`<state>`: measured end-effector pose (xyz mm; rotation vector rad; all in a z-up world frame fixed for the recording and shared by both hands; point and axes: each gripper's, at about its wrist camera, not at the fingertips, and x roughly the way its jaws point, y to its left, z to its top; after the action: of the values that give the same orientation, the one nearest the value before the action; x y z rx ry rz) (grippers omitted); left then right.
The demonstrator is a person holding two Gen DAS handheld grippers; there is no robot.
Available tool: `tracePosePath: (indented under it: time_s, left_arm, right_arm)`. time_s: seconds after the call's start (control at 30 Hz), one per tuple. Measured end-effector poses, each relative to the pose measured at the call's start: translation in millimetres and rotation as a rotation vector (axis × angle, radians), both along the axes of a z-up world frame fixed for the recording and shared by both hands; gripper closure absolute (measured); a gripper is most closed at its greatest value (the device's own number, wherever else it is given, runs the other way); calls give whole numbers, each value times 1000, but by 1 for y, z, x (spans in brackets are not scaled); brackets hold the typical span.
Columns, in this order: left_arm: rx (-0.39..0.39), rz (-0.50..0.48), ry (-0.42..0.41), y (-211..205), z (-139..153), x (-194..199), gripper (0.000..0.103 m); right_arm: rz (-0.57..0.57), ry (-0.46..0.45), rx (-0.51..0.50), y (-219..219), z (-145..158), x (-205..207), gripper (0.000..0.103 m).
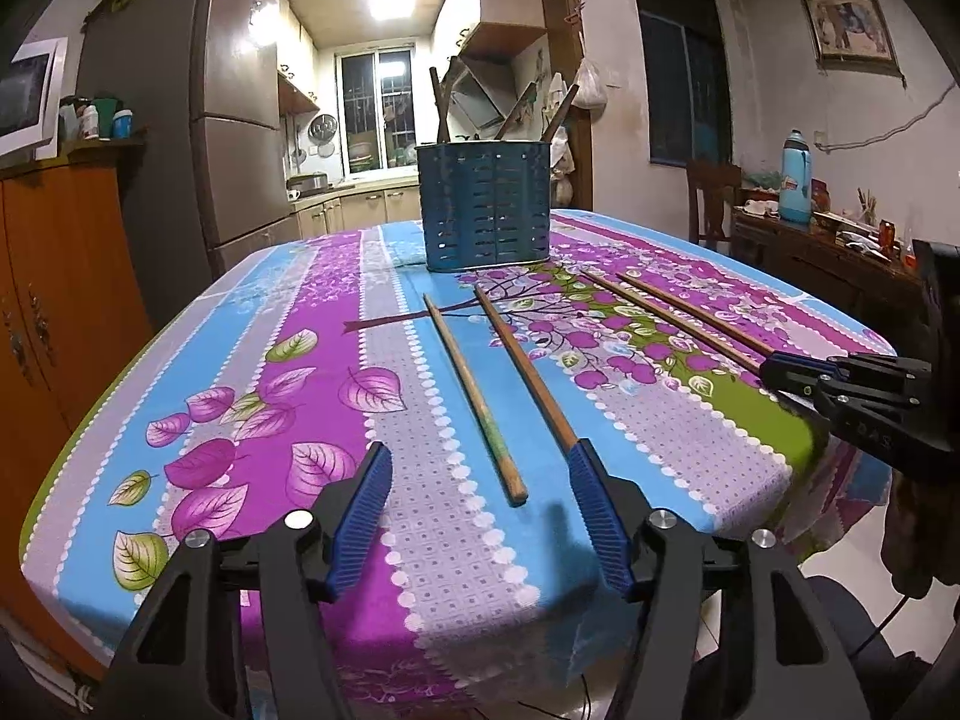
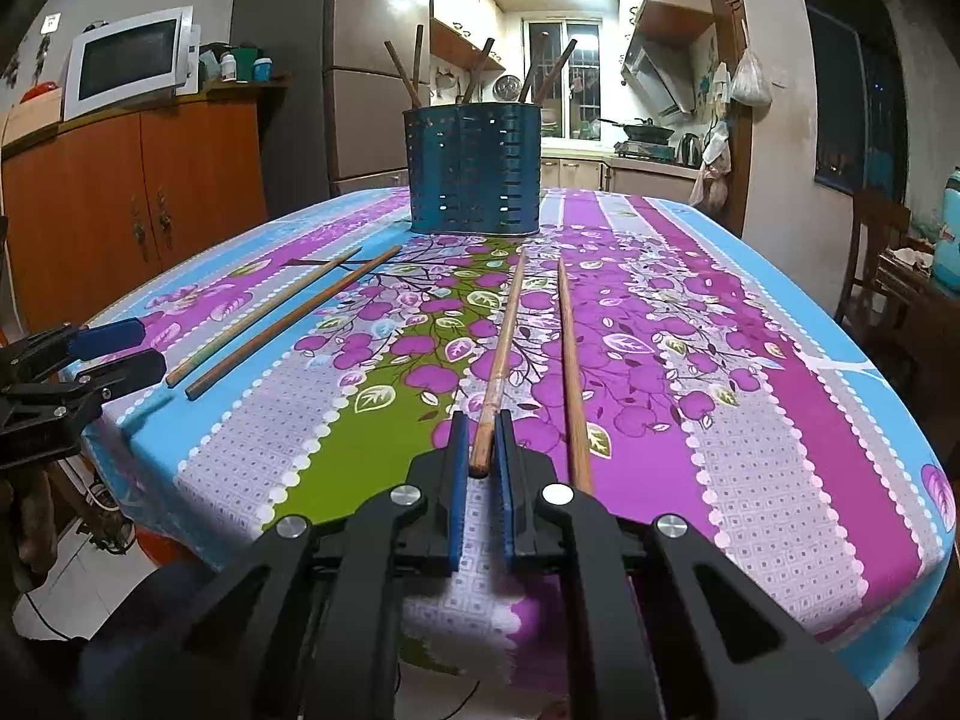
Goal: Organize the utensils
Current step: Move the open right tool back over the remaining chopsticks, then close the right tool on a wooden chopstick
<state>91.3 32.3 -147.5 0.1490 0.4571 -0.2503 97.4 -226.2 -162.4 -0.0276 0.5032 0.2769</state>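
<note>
A blue slotted utensil holder (image 1: 487, 207) (image 2: 474, 171) stands at the far middle of the table with several chopsticks in it. Two pairs of wooden chopsticks lie on the floral cloth. My left gripper (image 1: 480, 468) is open, its fingers either side of the near end of one chopstick (image 1: 474, 402); the other chopstick (image 1: 522, 360) runs along its right finger. My right gripper (image 2: 480, 438) is shut on the near end of a chopstick (image 2: 504, 342). Its partner (image 2: 570, 360) lies just to the right. The right gripper also shows in the left wrist view (image 1: 798, 375), the left gripper in the right wrist view (image 2: 120, 348).
The table (image 1: 180, 360) is covered by a purple, blue and green floral cloth, its near edge just below both grippers. An orange cabinet (image 2: 150, 198) with a microwave (image 2: 129, 63) stands left; a chair (image 1: 711, 198) and a cluttered side table (image 1: 840, 240) stand right.
</note>
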Motion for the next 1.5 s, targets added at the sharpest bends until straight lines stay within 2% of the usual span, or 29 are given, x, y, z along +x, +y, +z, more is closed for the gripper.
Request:
tracePosePath:
  time_s: [0.23, 0.3, 0.37, 0.47, 0.7, 1.37, 1.5]
  left_arm:
    - [-14, 6, 4, -4, -4, 2, 65]
    - [3, -1, -8, -10, -6, 0, 67]
    - [20, -3, -9, -15, -9, 1, 79]
    - [18, 15, -2, -14, -12, 3, 90]
    - [27, 52, -2, -8, -16, 9, 91]
    - [-4, 52, -122, -8, -29, -1, 90]
    - [-31, 64, -116, -5, -28, -1, 95]
  right_arm:
    - [2, -1, 9, 0, -1, 2, 96]
    - [1, -1, 8, 0, -1, 1, 96]
    - [1, 0, 12, 0, 0, 2, 96]
    - [5, 4, 14, 0, 1, 2, 96]
    - [3, -3, 17, 0, 1, 2, 96]
    - [2, -43, 15, 0, -6, -4, 95]
    - [-7, -53, 49, -2, -8, -4, 97]
